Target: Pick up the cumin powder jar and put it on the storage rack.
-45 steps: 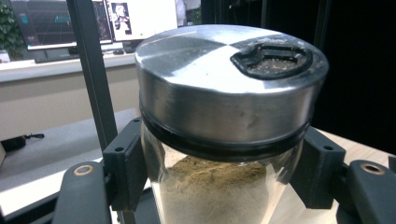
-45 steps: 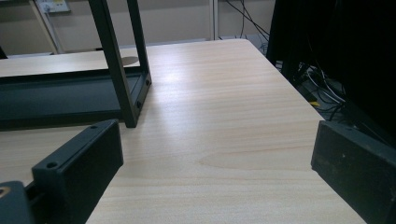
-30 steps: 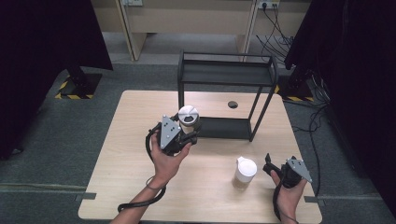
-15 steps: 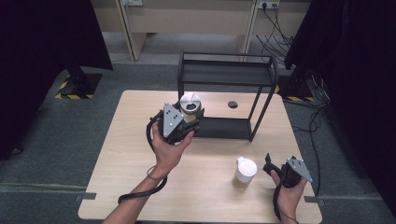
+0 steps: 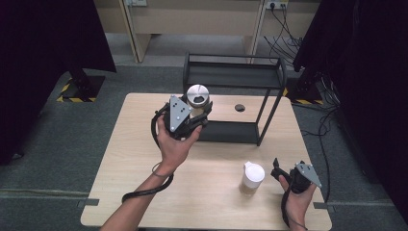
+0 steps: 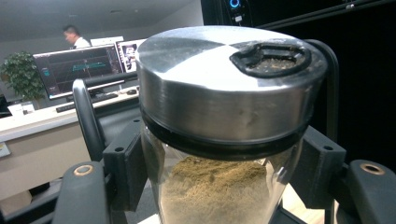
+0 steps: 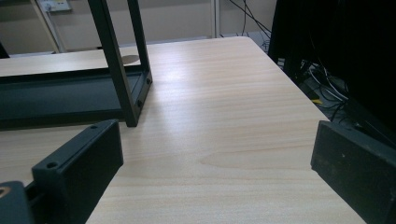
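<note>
While I hold it up: my left gripper (image 5: 192, 118) is clamped on the glass spice jar (image 5: 197, 100), both pads pressed against the glass just under its lid, so the jar rides upright and nothing can spill.
Where the jar is: in the air over the far part of the wooden table (image 5: 134, 159), in front of the black two-tier metal rack (image 5: 234, 77), near the level of its upper shelf; I judge it is bound for that rack.
Jar contents: brownish-green ground spice (image 6: 212, 186), filling the glass to a little below the lid.
Jar lid: brushed steel cap (image 6: 210, 79) with a black-rimmed pour opening (image 6: 271, 58) at one side.
My right gripper (image 5: 284, 175): resting low at the table's near right corner, jaws spread wide with bare tabletop between them, kept out of the way.
Second container: a white-lidded jar (image 5: 252, 178) of tan contents stands on the table just beside my right gripper, untouched.
Rack shelves: both look bare.
</note>
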The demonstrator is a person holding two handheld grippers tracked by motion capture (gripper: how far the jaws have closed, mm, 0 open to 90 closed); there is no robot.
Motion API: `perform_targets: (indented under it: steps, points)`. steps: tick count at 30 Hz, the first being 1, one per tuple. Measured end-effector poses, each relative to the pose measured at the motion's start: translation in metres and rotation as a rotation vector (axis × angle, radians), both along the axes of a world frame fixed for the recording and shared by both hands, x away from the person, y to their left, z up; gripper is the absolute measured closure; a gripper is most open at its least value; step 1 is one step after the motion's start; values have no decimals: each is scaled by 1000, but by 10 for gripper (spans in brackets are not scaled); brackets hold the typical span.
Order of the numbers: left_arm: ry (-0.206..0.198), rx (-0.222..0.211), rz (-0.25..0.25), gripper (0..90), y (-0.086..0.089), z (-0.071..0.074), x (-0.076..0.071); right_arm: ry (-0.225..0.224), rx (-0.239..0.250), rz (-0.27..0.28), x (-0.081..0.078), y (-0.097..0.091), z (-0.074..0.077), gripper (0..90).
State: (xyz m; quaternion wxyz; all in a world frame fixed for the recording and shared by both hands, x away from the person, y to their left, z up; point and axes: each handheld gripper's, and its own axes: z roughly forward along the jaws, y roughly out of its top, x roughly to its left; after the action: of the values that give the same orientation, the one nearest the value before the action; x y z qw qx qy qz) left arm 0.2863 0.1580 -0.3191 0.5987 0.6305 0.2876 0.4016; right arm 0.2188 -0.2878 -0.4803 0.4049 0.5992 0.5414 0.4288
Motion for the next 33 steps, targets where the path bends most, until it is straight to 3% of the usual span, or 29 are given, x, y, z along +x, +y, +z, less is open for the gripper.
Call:
perform_targets:
  steps: [33]
  points:
    - [-10, 11, 41, 310, -11, 58, 35, -1, 1, 5, 0, -1, 0, 25]
